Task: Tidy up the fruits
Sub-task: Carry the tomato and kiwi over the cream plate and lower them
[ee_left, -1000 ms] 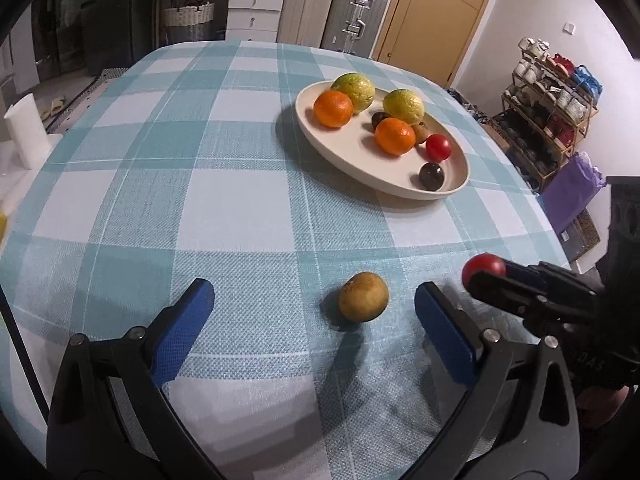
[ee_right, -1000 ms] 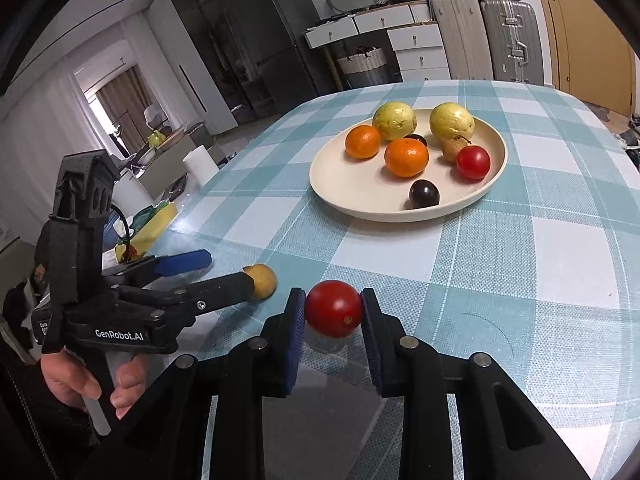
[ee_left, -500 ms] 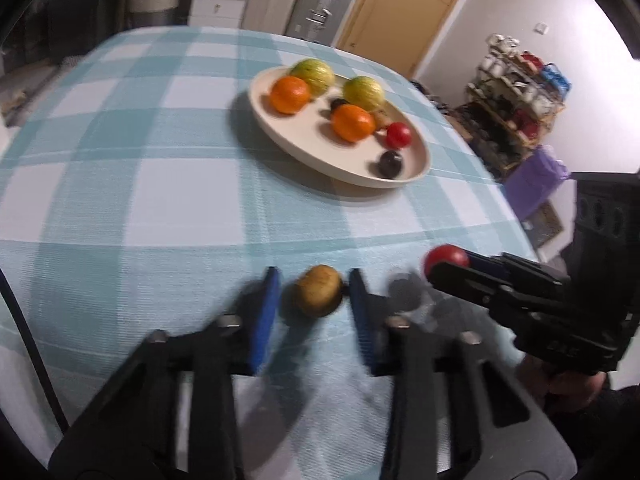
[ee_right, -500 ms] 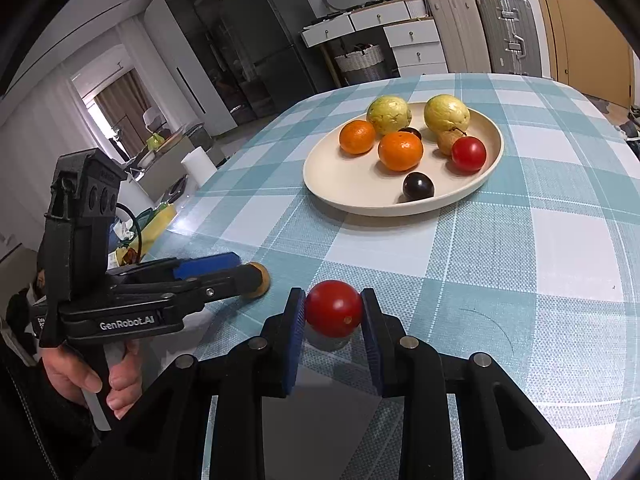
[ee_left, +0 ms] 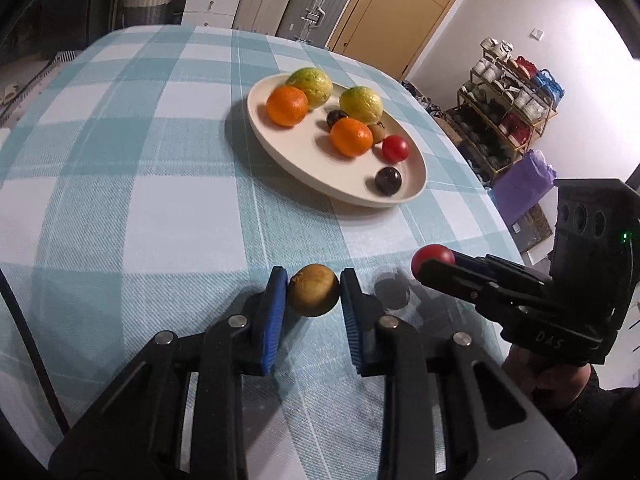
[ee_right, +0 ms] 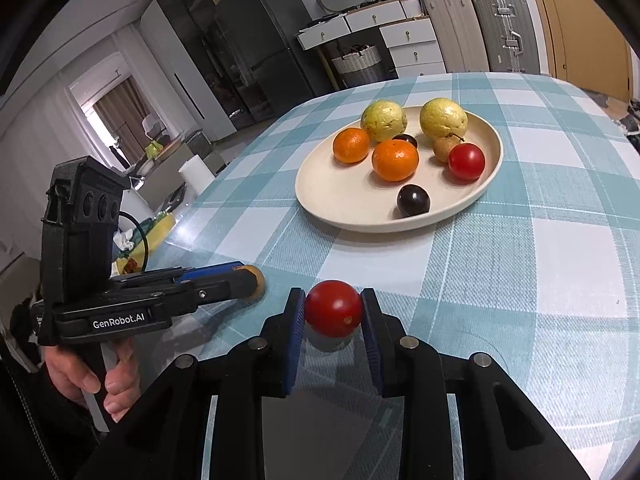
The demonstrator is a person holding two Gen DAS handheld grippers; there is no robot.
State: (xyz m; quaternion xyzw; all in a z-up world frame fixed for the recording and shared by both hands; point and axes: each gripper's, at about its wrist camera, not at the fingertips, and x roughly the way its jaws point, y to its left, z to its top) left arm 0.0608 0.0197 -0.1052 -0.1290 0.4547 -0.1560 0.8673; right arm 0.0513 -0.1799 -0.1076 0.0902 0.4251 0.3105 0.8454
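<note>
My left gripper (ee_left: 313, 295) is shut on a small brown fruit (ee_left: 313, 289) just above the checked tablecloth near the table's front edge. My right gripper (ee_right: 333, 312) is shut on a red tomato (ee_right: 334, 308) and holds it a little above the cloth; it shows to the right in the left wrist view (ee_left: 433, 258). A cream oval plate (ee_left: 280, 148) farther back holds two oranges, two yellow-green fruits, a red tomato, dark plums and a small brown fruit. The plate also shows in the right wrist view (ee_right: 320, 196).
The round table carries a teal and white checked cloth (ee_left: 120, 168). A shoe rack (ee_left: 516, 100) and a purple bag (ee_left: 524, 184) stand right of the table. Suitcases and drawers (ee_right: 472, 32) line the far wall. A paper towel roll (ee_right: 196, 174) stands off the table's left.
My left gripper closed from wide open onto the brown fruit and lifted it slightly. My right gripper kept hold of the red tomato and stayed almost still.
</note>
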